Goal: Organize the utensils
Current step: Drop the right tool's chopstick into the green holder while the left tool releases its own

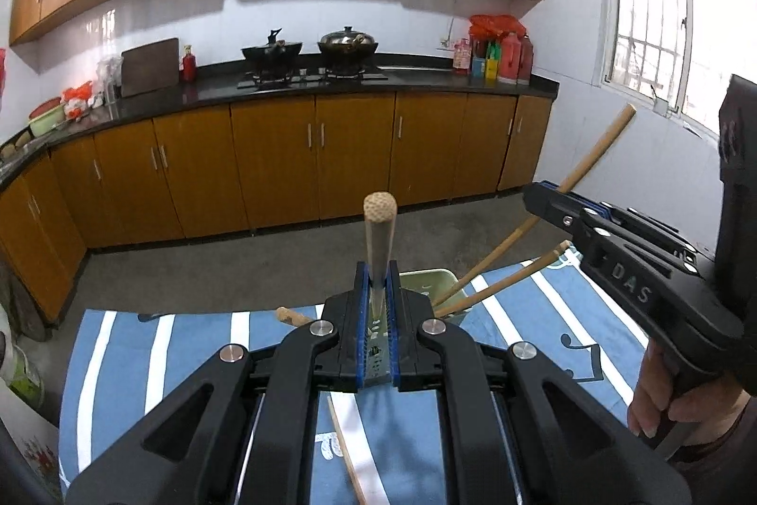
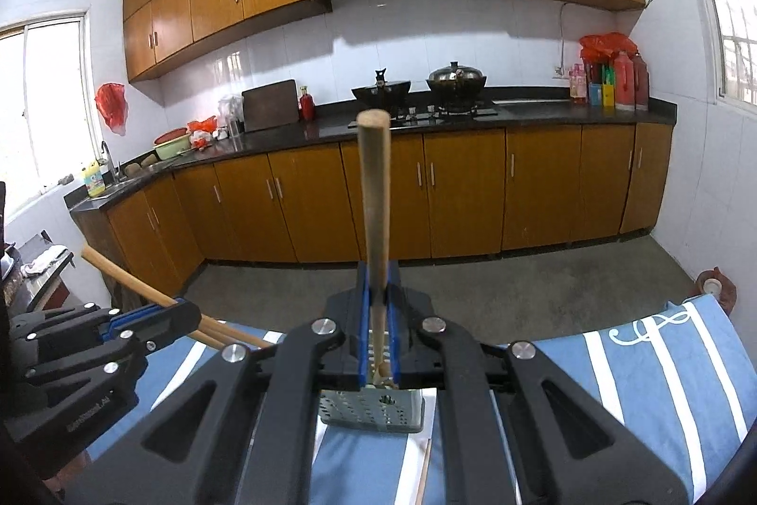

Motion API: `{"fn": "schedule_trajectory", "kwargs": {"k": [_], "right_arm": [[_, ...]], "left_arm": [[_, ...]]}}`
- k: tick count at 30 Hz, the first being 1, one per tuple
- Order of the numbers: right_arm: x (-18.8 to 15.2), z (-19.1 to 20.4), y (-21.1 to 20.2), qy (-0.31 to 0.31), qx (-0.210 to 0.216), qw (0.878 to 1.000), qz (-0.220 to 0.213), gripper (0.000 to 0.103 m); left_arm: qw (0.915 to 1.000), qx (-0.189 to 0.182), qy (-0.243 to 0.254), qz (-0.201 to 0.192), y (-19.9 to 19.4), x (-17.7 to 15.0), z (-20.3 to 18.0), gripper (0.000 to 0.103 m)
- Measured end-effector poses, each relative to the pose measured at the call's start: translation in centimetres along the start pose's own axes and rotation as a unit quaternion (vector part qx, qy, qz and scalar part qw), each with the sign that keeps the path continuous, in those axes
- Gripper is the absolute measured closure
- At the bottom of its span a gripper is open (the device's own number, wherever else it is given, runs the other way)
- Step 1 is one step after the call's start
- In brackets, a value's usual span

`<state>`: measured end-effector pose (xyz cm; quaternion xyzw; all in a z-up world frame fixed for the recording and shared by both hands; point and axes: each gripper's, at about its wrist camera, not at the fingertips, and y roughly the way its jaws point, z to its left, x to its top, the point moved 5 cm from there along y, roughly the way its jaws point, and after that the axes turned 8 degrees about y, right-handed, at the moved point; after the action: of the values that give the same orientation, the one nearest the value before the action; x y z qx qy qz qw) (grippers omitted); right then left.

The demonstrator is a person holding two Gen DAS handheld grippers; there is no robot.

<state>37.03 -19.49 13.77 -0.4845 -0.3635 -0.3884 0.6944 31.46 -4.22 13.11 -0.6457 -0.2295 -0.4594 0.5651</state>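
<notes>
Both utensils were lifted above the striped cloth [image 1: 198, 344] on the worktop, so the step in hand seemed to be carrying them to the green holder [image 1: 428, 282], where other sticks already leaned. The left tool [image 1: 377, 306] was closed on a stick with a dotted round tip [image 1: 378, 221], held upright, and the right tool [image 2: 377, 315] was closed on a wooden handle [image 2: 374, 192]. Next, each probably needed lowering end-first into the holder.
</notes>
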Motion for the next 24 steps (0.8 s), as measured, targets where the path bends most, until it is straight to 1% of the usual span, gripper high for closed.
{"fn": "schedule_trajectory", "kwargs": {"k": [3,8,12,15,18,21,24], "right_arm": [[0.0,0.0,-0.4,0.003,0.001,1.0,-0.006,0.09],[0.1,-0.4,-1.9,0.007,0.003,1.0,-0.021,0.089],[0.3,-1.2,-4.1,0.01,0.003,0.999,-0.042,0.088],[-0.3,-2.3,-6.2,0.021,0.001,0.998,-0.056,0.086],[-2.3,-3.9,-7.8,0.034,-0.008,0.998,-0.055,0.086],[-5.7,-6.1,-8.0,0.046,-0.029,0.998,-0.032,0.086],[-10.6,-7.9,-6.6,0.059,-0.049,0.997,0.025,0.086]], "left_arm": [[0.9999,-0.002,-0.012,-0.006,-0.4,0.0,0.2,0.096],[0.9996,-0.005,-0.02,-0.02,-1.4,0.2,0.2,0.095],[0.9989,-0.003,-0.031,-0.036,-2.4,0.5,0.6,0.095],[0.9979,-0.001,-0.041,-0.051,-3.7,0.3,1.1,0.095],[0.9971,0.002,-0.048,-0.059,-5.2,-1.1,1.5,0.095],[0.9971,0.016,-0.052,-0.054,-6.0,-3.6,2.3,0.095],[0.9973,0.031,-0.062,-0.023,-5.1,-7.2,3.2,0.095]]}}
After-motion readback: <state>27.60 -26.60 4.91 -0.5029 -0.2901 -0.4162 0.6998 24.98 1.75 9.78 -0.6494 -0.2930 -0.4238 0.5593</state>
